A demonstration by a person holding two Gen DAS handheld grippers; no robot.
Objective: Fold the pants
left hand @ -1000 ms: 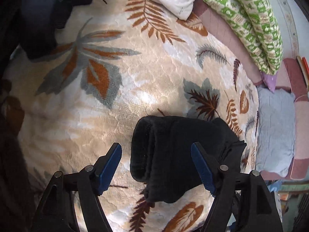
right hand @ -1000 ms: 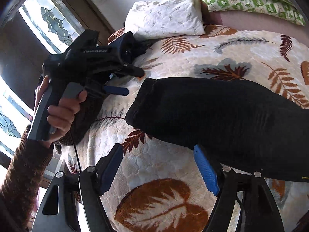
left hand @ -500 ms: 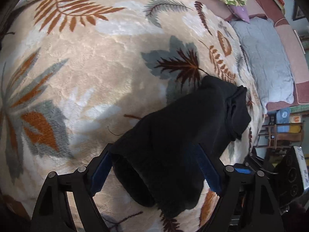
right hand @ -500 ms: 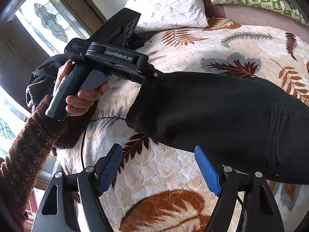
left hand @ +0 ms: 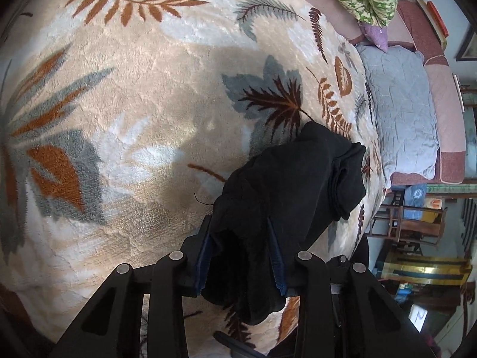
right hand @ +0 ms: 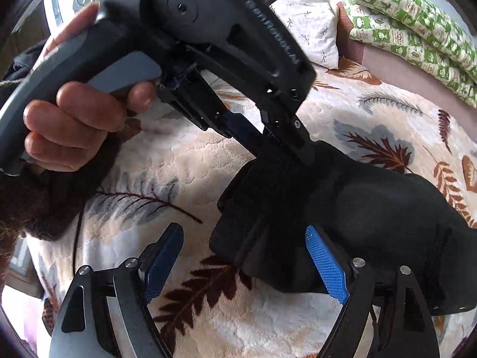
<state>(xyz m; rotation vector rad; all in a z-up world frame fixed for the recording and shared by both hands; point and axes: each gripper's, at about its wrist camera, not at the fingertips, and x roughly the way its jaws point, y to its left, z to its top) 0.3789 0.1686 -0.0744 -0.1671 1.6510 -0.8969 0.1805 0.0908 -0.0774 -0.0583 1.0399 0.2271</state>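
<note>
A cream plush blanket with leaf print [left hand: 143, 125] covers the bed. On it lie folded black fabric pants [right hand: 372, 208]. The left gripper [left hand: 241, 253] is closing, clenched on the pants' end; the right gripper [right hand: 247, 256] is opening, released, beside them.

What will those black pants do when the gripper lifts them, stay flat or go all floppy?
Probably floppy: the folded black fabric pants already bunch and sag where the left gripper, jaws closing, pinches one end. They likely won't slide much, since the fluffy leaf-patterned blanket looks grippy. They seem thick, so the free end may droop heavily.
</note>
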